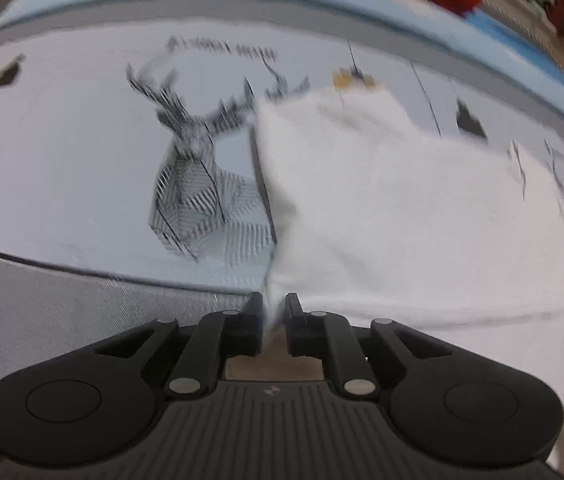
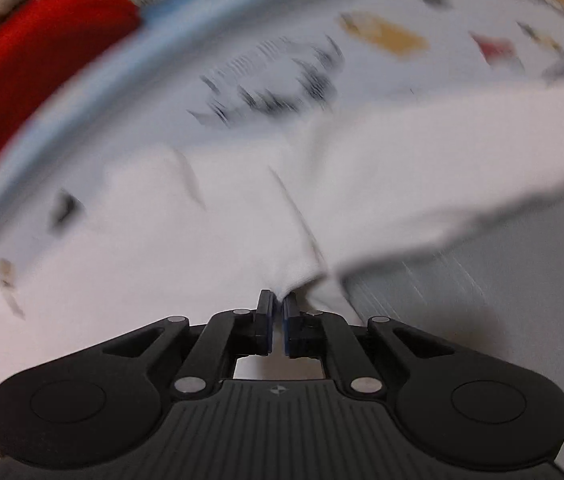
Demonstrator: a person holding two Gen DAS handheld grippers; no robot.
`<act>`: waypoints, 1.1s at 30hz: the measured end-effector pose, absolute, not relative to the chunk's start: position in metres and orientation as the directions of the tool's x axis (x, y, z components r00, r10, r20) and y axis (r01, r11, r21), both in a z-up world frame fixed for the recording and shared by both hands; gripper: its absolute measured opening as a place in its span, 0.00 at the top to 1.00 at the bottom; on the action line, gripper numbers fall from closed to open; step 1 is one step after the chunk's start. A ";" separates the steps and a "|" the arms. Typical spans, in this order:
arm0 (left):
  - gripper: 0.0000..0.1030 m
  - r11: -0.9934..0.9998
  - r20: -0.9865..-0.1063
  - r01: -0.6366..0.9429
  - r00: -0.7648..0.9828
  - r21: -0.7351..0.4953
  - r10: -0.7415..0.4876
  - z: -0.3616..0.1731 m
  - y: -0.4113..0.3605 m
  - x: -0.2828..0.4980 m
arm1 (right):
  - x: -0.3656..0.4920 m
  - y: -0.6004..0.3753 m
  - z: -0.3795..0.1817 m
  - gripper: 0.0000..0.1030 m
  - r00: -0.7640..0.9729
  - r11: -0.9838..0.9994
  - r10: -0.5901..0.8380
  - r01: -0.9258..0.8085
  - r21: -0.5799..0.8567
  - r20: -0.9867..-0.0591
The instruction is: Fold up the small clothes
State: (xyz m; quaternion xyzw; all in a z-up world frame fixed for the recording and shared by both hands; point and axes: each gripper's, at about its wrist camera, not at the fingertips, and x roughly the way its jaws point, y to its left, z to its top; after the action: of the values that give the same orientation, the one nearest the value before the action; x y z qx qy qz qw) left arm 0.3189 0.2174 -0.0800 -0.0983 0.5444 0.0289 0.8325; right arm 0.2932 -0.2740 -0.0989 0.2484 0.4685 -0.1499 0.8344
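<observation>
Two grippers are in view, one per wrist camera, both angled down at the work surface. Left gripper [image 1: 273, 306]: jaws nearly together, pinching a thin edge of the white garment [image 1: 382, 208] between the pads. Right gripper [image 2: 277, 304]: jaws likewise narrow, blue pad faces visible, closed on a bunched corner of the same white garment [image 2: 209, 240]. Outward from the left gripper, the cloth spreads to the right over a pale printed sheet [image 1: 61, 140] with a striped deer motif [image 1: 197, 184], left of the cloth; only this view shows it clearly. A grey surface [image 1: 61, 320] lies below the sheet's edge. The right wrist view is heavily blurred; it shows a fold of cloth lifted to the right, dark smeared print beyond. Both views show a red object [image 2: 33, 64] past the blue border [image 1: 322, 4].
</observation>
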 end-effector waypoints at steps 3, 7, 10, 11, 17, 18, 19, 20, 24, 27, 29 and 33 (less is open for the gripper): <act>0.87 0.944 -0.843 -0.226 0.531 -0.242 -0.089 -0.057 0.224 0.316 | 0.290 -0.273 -0.077 0.90 0.585 0.839 -0.066 0.471 0.272 -0.808; 0.87 0.931 -0.831 -0.198 0.533 -0.308 -0.161 -0.063 0.212 0.321 | 0.288 -0.259 -0.056 0.84 0.690 0.894 -0.061 0.360 0.268 -0.721; 0.81 0.935 -0.916 -0.264 0.381 -0.237 -0.125 -0.098 0.212 0.325 | 0.293 -0.259 -0.070 0.79 0.664 0.887 0.032 0.325 0.327 -0.747; 0.81 0.919 -0.920 -0.294 0.364 -0.263 -0.147 -0.107 0.217 0.324 | 0.296 -0.262 -0.078 0.75 0.632 0.873 0.045 0.351 0.338 -0.773; 0.71 0.944 -0.873 -0.240 0.480 -0.227 -0.088 -0.077 0.198 0.319 | 0.294 -0.277 -0.096 0.75 0.526 0.835 0.018 0.460 0.301 -0.851; 0.65 0.949 -0.872 -0.220 0.481 -0.224 -0.094 -0.077 0.192 0.322 | 0.293 -0.274 -0.090 0.75 0.548 0.850 0.008 0.437 0.294 -0.836; 0.62 0.950 -0.877 -0.215 0.469 -0.224 -0.101 -0.079 0.188 0.322 | 0.292 -0.272 -0.086 0.75 0.566 0.861 0.000 0.420 0.288 -0.825; 0.61 0.950 -0.887 -0.217 0.450 -0.224 -0.106 -0.084 0.186 0.321 | 0.291 -0.273 -0.084 0.75 0.576 0.866 -0.005 0.412 0.284 -0.817; 0.57 0.964 -0.921 -0.211 0.382 -0.162 -0.072 -0.104 0.173 0.321 | 0.283 -0.286 -0.084 0.75 0.579 0.842 0.008 0.436 0.318 -0.815; 0.50 0.973 -0.915 -0.192 0.400 -0.130 -0.043 -0.098 0.162 0.323 | 0.279 -0.295 -0.073 0.75 0.594 0.841 -0.014 0.442 0.311 -0.804; 0.46 0.977 -0.910 -0.181 0.414 -0.116 -0.031 -0.096 0.156 0.323 | 0.274 -0.302 -0.069 0.74 0.600 0.843 -0.028 0.444 0.304 -0.799; 0.46 0.981 -0.906 -0.164 0.422 -0.105 -0.027 -0.094 0.148 0.325 | 0.267 -0.321 -0.070 0.73 0.607 0.830 -0.043 0.464 0.309 -0.794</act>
State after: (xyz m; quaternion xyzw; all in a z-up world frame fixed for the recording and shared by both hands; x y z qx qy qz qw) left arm 0.3250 0.1477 -0.0944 -0.0887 0.5362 0.0408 0.8384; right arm 0.2674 -0.3208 -0.0704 0.2516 0.4183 -0.1476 0.8602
